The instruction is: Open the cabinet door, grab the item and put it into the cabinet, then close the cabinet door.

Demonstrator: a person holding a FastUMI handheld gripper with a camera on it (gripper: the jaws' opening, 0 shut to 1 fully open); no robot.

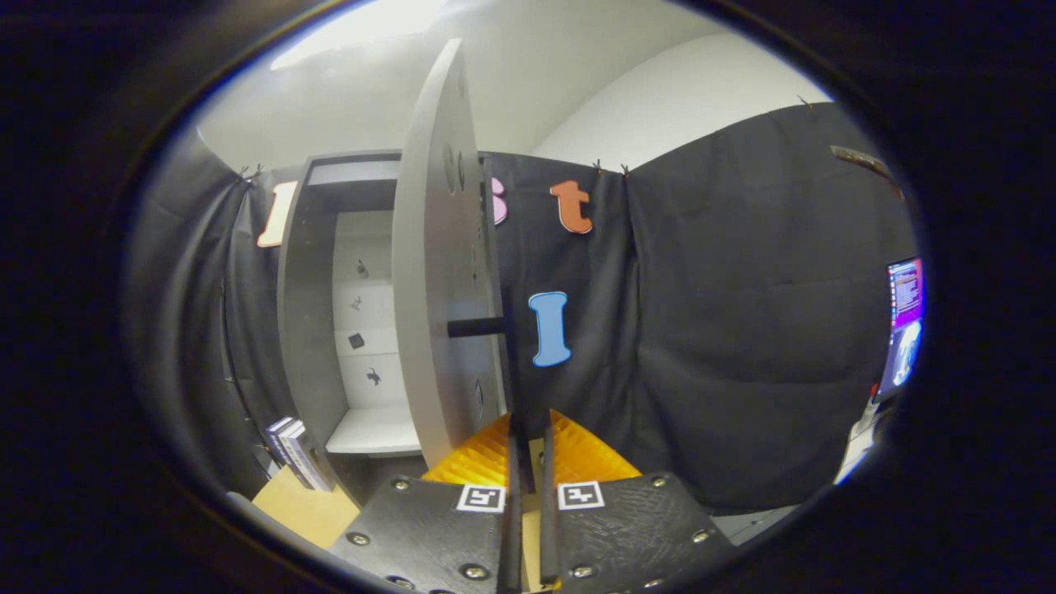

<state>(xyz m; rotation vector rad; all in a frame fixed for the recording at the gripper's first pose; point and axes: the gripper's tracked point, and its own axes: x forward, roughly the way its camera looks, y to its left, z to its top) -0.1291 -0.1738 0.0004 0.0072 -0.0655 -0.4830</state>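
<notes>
With fingers nearly closed, claw (pixel 528 429) meets the open cabinet door (pixel 437 272).

black cloth wall (pixel 742 313), white ceiling (pixel 536 66), monitor (pixel 903 326), books (pixel 293 450)

One cabinet (pixel 313 313), one door (pixel 437 272), two books (pixel 293 450), one monitor (pixel 903 326).

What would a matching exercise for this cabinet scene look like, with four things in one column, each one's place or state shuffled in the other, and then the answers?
Things:
1. cabinet door
2. door handle
3. books
4. gripper

Place or state:
A. standing outside the cabinet, at the foot of its side wall
B. fingers almost shut, holding nothing, just below the door
C. swung open, seen edge-on
D. black bar sticking out of the door

Pairs: 1-C, 2-D, 3-A, 4-B.
</notes>
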